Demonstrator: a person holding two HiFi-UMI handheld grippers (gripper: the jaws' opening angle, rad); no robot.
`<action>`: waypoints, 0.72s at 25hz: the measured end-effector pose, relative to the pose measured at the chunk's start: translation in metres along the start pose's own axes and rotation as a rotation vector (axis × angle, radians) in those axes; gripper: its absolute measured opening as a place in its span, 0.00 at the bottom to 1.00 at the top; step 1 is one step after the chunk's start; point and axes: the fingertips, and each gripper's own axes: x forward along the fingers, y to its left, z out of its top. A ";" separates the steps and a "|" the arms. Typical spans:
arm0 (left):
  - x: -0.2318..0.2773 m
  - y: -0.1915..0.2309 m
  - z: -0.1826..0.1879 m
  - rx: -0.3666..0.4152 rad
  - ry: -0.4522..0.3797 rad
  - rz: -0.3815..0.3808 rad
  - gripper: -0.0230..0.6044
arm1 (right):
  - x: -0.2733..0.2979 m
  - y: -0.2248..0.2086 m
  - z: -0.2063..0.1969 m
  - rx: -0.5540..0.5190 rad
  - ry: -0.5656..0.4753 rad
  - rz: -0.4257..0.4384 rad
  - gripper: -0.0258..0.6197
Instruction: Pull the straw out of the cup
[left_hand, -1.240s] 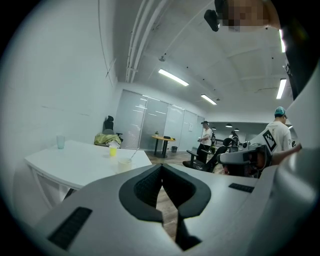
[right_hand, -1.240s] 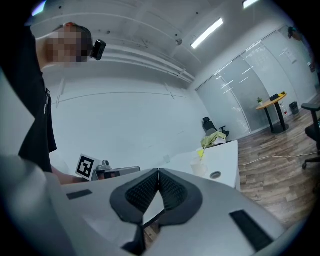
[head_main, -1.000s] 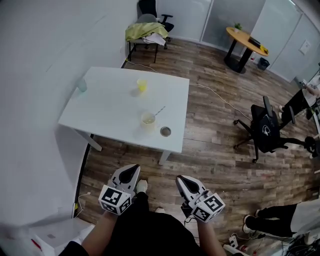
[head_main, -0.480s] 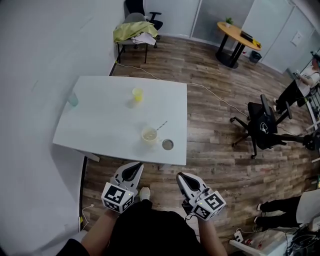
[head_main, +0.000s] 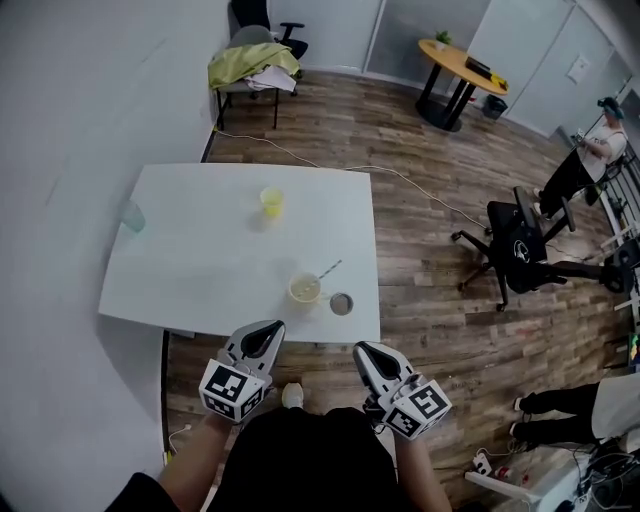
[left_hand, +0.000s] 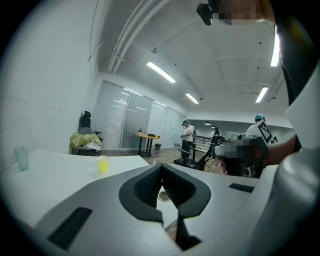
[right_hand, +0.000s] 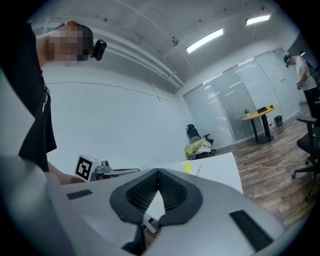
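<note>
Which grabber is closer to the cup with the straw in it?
Left. The left gripper is at the near edge of the table, below-left of the cup; the right gripper is farther back, to its below-right.

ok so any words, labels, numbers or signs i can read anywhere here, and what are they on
No text can be read in any view.
Cubes on the left gripper and right gripper: black-and-white square patterns only, no letters.
White sheet on the far glass wall: too small to read.
Pale mark on the black office chair: too small to read.
</note>
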 end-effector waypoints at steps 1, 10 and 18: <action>0.002 0.002 0.001 0.002 -0.002 -0.008 0.06 | 0.003 -0.001 -0.001 0.002 0.004 -0.005 0.07; 0.014 0.011 0.002 -0.018 -0.004 -0.032 0.06 | 0.012 -0.006 0.000 0.041 0.004 -0.016 0.07; 0.026 0.013 0.002 0.018 0.022 0.005 0.06 | 0.028 -0.022 0.002 0.042 0.028 0.024 0.07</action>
